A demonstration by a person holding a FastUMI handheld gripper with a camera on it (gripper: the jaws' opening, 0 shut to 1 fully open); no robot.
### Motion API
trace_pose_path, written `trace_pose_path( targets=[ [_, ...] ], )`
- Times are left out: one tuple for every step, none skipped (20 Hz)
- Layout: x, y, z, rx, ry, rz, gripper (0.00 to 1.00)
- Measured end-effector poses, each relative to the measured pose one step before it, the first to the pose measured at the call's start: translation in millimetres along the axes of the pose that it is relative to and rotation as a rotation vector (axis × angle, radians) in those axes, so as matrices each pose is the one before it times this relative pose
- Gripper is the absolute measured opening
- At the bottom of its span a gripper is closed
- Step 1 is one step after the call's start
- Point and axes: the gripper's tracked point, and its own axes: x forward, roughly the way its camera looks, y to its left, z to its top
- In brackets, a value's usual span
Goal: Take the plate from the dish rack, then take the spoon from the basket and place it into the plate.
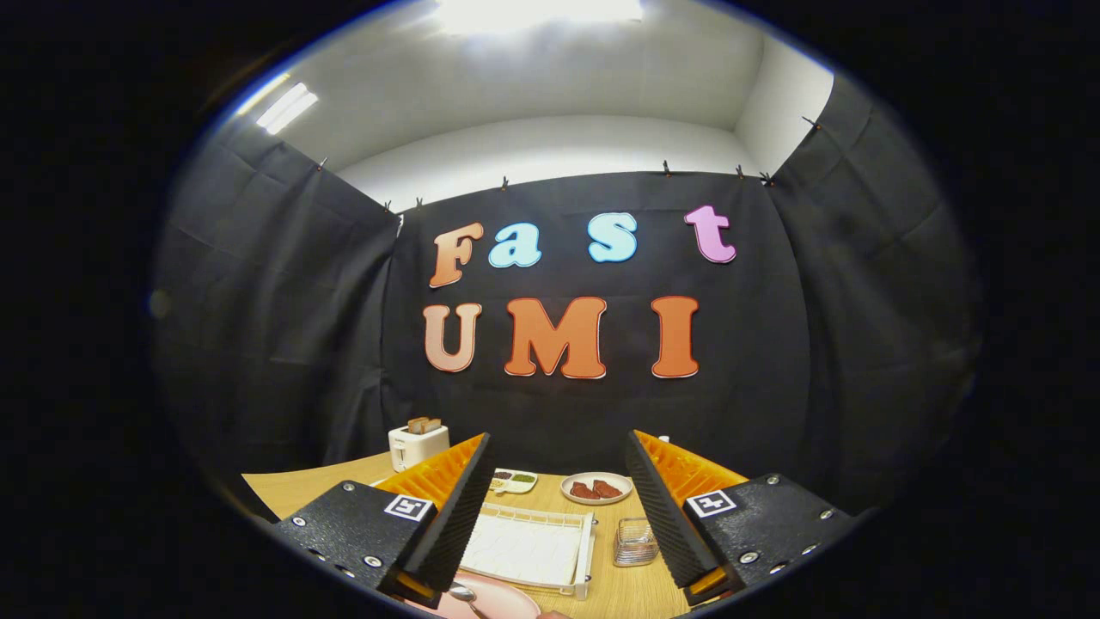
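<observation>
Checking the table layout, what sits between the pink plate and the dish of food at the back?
In the gripper view, the white dish rack lies between the pink plate and the dish of food, framed by the open gripper.

Tongs (557, 516) wide apart, empty; spoon (464, 595) lies on pink plate (498, 600).

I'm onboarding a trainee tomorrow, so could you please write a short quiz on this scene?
1. True or false: the tongs are open.
2. Where does the spoon lie? A) in the wire basket B) on the pink plate C) on the dish rack
3. What stands in the toaster?

Key: 1 true; 2 B; 3 slices of toast.
</observation>
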Motion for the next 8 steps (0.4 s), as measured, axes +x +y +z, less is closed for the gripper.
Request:
trace_pose_path(
  targets=[
    [0.41, -0.81, 1.12, -0.00289, -0.00274, -0.00707, 0.92],
    [0.21, 0.19, -0.04, -0.00199, -0.00229, -0.00364, 0.92],
    [-0.02, 0.74, -0.15, -0.00168, -0.00103, -0.00150, 0.92],
    [-1.39, 1.73, -0.46, -0.00268, 0.00067, 0.00189, 0.92],
    [-0.25, -0.05, -0.63, -0.00321, -0.00073, -0.00227, 0.92],
    [-0.12, -0.63, -0.08, -0.00396, -0.00002, -0.00404, 0.92],
    [0.17, -0.18, -0.85, -0.00544, -0.00063, -0.00467, 0.92],
    [0.46, 1.11, -0.03, -0.00449, -0.00041, -0.00114, 0.92]
  ],
)
